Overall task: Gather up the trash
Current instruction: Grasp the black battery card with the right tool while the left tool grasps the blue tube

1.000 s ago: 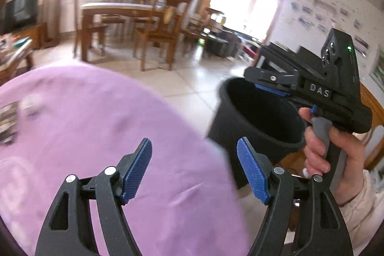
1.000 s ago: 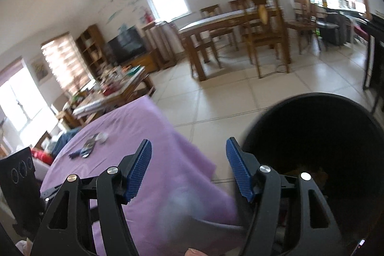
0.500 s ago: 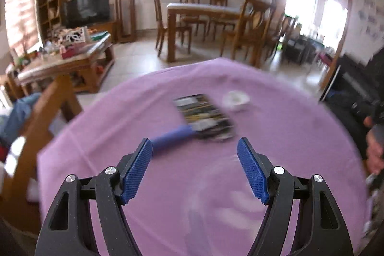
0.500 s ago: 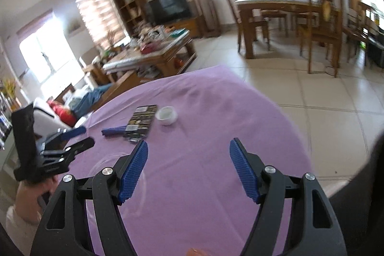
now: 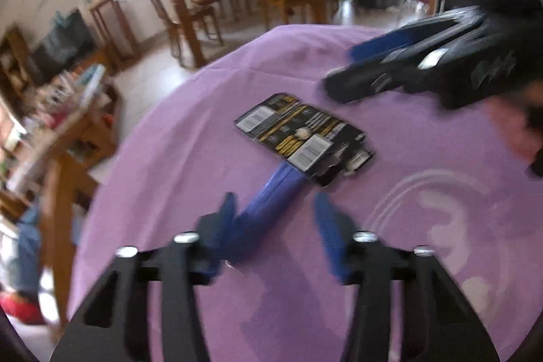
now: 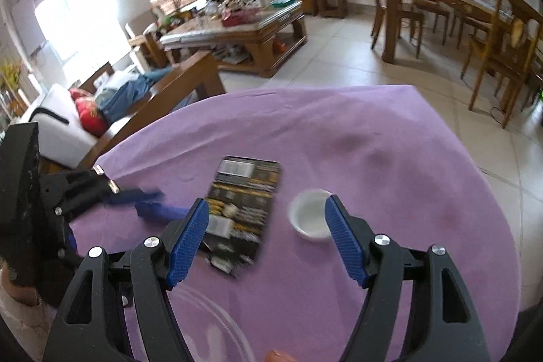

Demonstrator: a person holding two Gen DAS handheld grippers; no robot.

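A smooth purple cloth [image 6: 356,158] covers the rounded desk. On it lie a flat, glossy black-and-yellow rectangular package [image 6: 242,209], a creased blue wrapper [image 5: 268,202] partly under it, and a small round white cap [image 6: 310,217] beside it. The left gripper [image 5: 275,219] is closing around the wrapper's end without pressing it; the right gripper [image 6: 266,238], ribbed blue pads, is opening, empty, above package and cap.

Left tool [image 5: 275,223] closing, right tool [image 6: 268,236] opening

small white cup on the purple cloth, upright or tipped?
Upright. In the right wrist view the small white cup sits on the purple tablecloth with its round rim facing up and its pale inside showing. Whether anything is in it cannot be told.
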